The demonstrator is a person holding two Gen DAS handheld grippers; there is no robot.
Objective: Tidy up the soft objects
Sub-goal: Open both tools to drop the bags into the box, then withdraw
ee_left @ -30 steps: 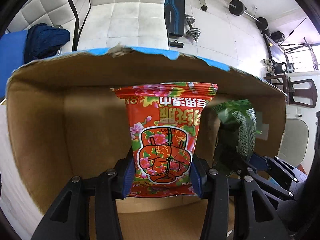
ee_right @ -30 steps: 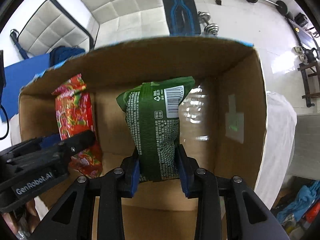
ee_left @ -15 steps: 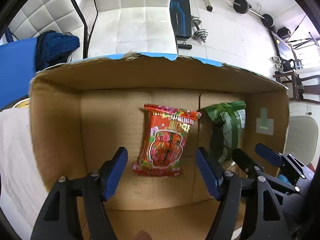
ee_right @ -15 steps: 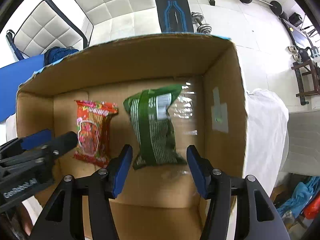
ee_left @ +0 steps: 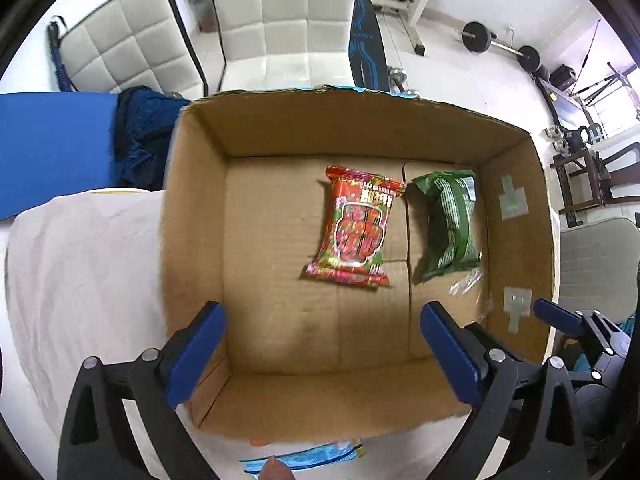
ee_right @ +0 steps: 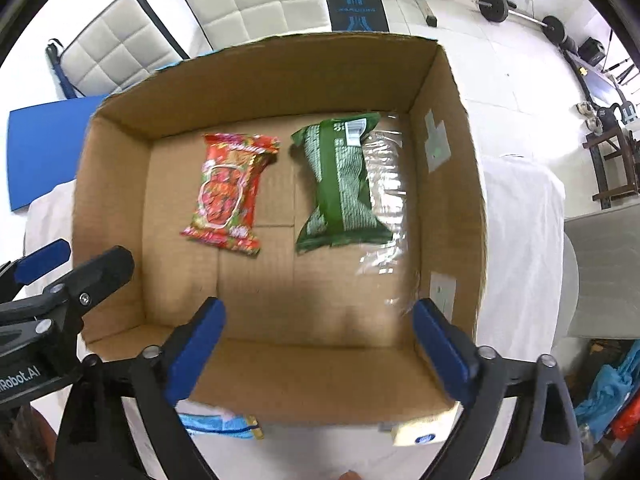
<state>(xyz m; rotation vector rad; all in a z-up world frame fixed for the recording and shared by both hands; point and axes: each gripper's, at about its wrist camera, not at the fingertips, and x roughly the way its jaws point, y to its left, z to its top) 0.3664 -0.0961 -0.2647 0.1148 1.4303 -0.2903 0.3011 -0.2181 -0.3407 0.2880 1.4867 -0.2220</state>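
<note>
A red flowered snack packet and a green snack packet lie side by side on the floor of an open cardboard box. Both lie free, touched by nothing. My left gripper hangs above the box's near side, its jaws opening wide with nothing between them. My right gripper hovers over the near wall, jaws likewise opening and empty. Each gripper shows at the edge of the other's view: the right gripper, the left gripper.
The box stands on a white cloth. A blue-and-white packet and a white item lie on the cloth by the box's near wall. White padded chairs, a blue mat and gym weights lie beyond.
Both grippers let go of their packets, which now lie flat in the box. The jaws spread wide and both grippers rose and drew back toward the near wall.
</note>
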